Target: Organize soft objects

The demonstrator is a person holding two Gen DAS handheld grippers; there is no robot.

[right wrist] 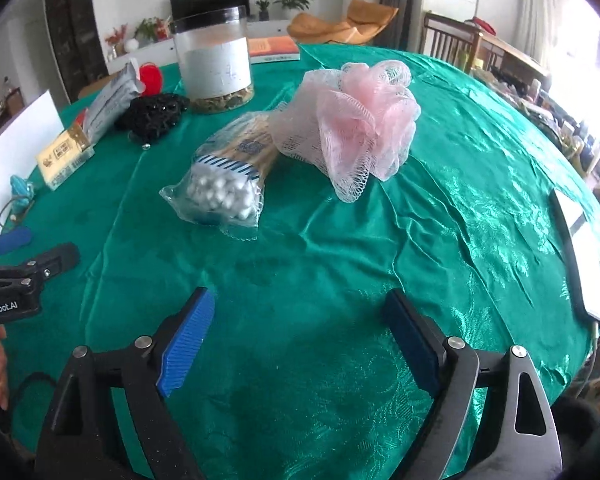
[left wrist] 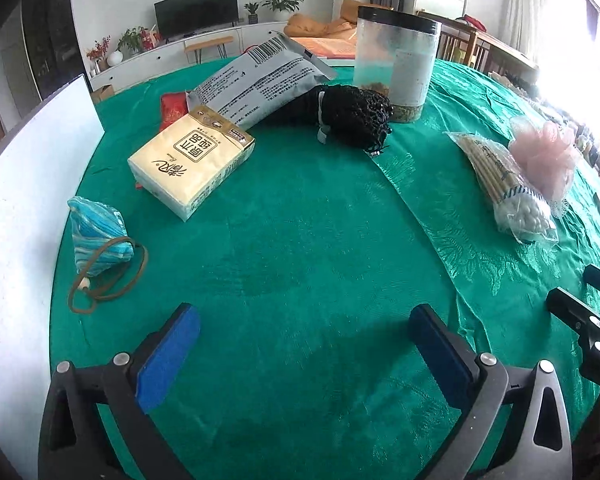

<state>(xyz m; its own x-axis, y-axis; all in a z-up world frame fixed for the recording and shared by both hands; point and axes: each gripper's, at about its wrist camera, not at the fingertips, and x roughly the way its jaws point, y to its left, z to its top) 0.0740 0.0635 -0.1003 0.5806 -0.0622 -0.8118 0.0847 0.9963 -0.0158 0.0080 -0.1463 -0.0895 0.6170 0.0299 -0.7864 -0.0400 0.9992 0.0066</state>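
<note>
Two claws, left claw (left wrist: 304,344) and right claw (right wrist: 300,336), both gape wide and empty over the green table (right wrist: 460,200). On it: one pink bath puff (right wrist: 364,120), one cotton-swab bag (right wrist: 224,184), one tissue pack (left wrist: 192,164), one black mesh bundle (left wrist: 348,116), one jar (left wrist: 396,60).

A pink mesh puff (right wrist: 364,120) and blue-striped pouch (left wrist: 96,236) lie on green patterned tablecloth (left wrist: 300,240).
</note>
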